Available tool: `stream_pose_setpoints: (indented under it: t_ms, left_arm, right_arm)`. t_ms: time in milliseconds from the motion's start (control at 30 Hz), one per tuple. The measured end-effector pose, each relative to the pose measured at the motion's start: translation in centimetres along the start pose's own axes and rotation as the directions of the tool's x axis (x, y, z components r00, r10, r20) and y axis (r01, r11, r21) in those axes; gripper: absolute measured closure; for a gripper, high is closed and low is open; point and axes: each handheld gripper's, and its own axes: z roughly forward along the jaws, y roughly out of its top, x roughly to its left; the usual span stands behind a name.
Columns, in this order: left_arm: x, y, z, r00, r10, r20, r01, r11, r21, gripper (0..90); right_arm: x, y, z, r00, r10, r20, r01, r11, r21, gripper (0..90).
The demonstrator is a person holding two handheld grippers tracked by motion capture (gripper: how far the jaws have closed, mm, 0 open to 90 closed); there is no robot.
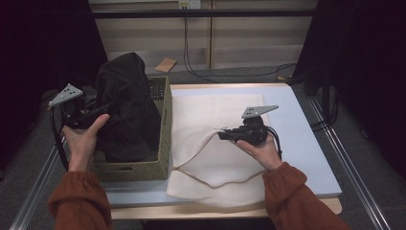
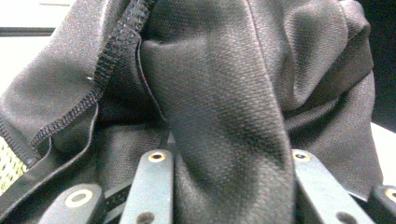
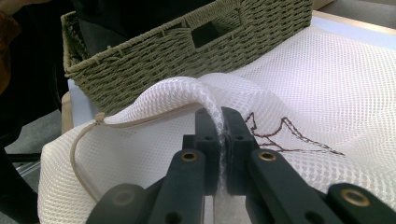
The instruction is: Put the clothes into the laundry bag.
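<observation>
Over on the left, your left hand [image 1: 85, 139] has the left gripper [image 1: 95, 111] up beside the woven basket [image 1: 163, 143], and its jaws are clamped on a thick fold of the black garment [image 1: 125, 108]. In the left gripper view that dark knit cloth [image 2: 224, 107] runs right down between the two jaws, bunched up, with a stitched hem [image 2: 100, 70] crossing at the upper left. The jaws sit fairly far apart there, but that's just the wad of fabric between them. The garment itself is lifted into a tall peak above the basket, with its lower part draped down inside it. The basket sits on the left end of the desk [image 1: 306, 143], its near right corner touching the edge of the white mesh bag [image 1: 210, 143].

Moving right, that mesh bag lies flat across the middle of the desk, with its beige-trimmed opening [image 1: 201, 143] curving through it. Your right hand [image 1: 261, 151] holds the right gripper [image 1: 225, 135] low over the bag, pointing left toward the basket. Its jaws are pinched nearly together on a ridge of the white mesh [image 3: 212, 100], pulled up a bit off the layer below. In the right gripper view you can see the beige cord edge [image 3: 81, 140] looping down at the left, a dark stitched outline [image 3: 280, 135] on the mesh to the right of the jaws, and the basket [image 3: 187, 60] just behind.
</observation>
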Motion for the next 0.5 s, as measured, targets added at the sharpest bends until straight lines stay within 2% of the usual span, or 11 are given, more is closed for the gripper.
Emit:
stream_pose_setpoints:
  t_ms: [133,267,367,433,500]
  left_arm:
    - [-0.4,0.7,-0.2,0.9997,0.023,0.002,-0.023,0.9997,-0.006,67.4]
    - [-0.8,1.1,-0.8,0.9994,0.03,0.014,-0.03,0.9988,-0.038,67.4]
    - [-1.1,1.5,-1.3,0.9989,0.041,0.02,-0.04,0.9981,-0.046,67.4]
    - [-1.2,1.6,-1.6,0.9988,0.035,0.033,-0.033,0.9977,-0.058,67.3]
    - [-1.2,1.8,-1.9,0.9984,0.048,0.028,-0.047,0.9971,-0.06,67.4]
  right_arm:
    - [-0.1,0.0,0.0,1.0,0.0,-0.001,0.0,1.0,0.001,86.9]
    - [-0.1,0.1,0.0,1.0,0.002,0.0,-0.002,1.0,-0.001,86.9]
    - [-0.2,0.0,0.0,1.0,0.005,-0.001,-0.005,1.0,-0.001,86.9]
    - [-0.2,0.0,0.0,1.0,0.004,-0.002,-0.004,1.0,-0.002,86.9]
    - [-0.2,0.1,-0.1,1.0,0.007,-0.002,-0.007,1.0,-0.004,86.9]
